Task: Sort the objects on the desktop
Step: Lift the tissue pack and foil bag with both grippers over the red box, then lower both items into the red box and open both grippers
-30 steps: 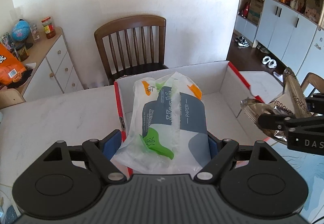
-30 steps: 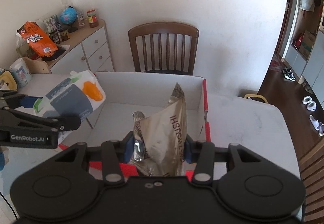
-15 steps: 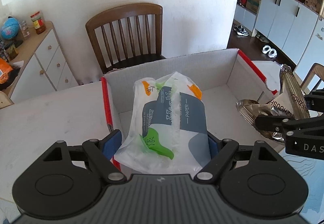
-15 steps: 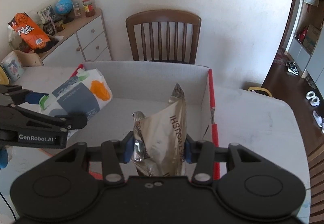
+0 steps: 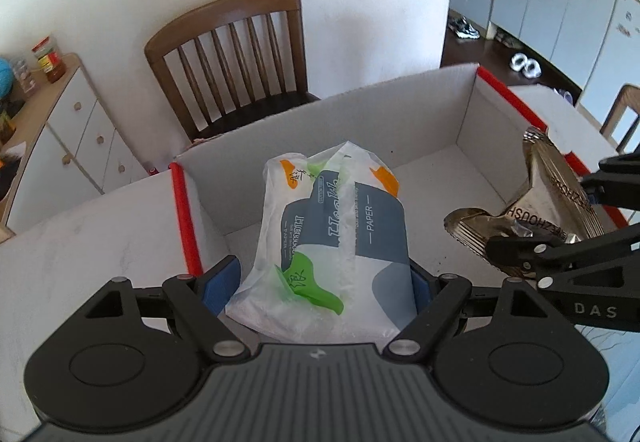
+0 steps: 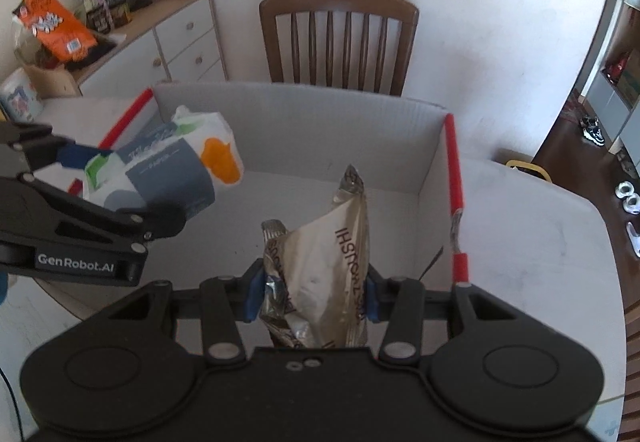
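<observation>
One tissue pack clamped in the left gripper, one foil bag clamped in the right gripper, over one box

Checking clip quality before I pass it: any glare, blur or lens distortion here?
Left wrist view: fisheye bends the box walls and darkens the corners; tissue pack sharp; foil bag glints. Right wrist view: same bending; the left tongs are soft at the frame's left edge; bag print readable; wall bright, not blown out.
</observation>
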### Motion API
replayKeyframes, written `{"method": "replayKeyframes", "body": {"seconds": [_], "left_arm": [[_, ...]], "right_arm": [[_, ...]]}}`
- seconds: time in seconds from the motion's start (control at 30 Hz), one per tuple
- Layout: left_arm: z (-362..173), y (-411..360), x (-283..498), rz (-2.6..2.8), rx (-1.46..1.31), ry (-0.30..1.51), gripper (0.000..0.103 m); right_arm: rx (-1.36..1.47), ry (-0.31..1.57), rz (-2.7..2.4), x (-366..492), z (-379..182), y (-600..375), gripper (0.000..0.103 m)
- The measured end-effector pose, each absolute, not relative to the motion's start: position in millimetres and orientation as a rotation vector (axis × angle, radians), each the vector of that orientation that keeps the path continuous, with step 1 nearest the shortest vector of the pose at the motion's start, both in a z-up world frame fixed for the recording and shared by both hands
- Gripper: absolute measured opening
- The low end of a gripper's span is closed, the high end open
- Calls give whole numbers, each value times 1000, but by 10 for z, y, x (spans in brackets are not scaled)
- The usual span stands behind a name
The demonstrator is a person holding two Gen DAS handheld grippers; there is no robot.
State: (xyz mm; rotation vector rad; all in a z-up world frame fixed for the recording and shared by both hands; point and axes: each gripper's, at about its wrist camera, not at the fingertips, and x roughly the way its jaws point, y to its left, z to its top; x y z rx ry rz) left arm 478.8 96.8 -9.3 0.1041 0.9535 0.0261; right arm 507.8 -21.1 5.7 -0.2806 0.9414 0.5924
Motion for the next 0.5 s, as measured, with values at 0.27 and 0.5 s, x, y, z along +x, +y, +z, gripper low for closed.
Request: {"method": "replayKeyframes", "body": {"seconds": [0.27, 0.5], "left_arm": [[-195, 961, 4947, 8, 129, 997, 84], [-301, 923, 5056, -6, 150, 1062, 84]], "right_arm": [[-336, 979, 624, 5118, -78, -96, 46], [-366, 1023, 639, 5162, -158, -42, 47]]}}
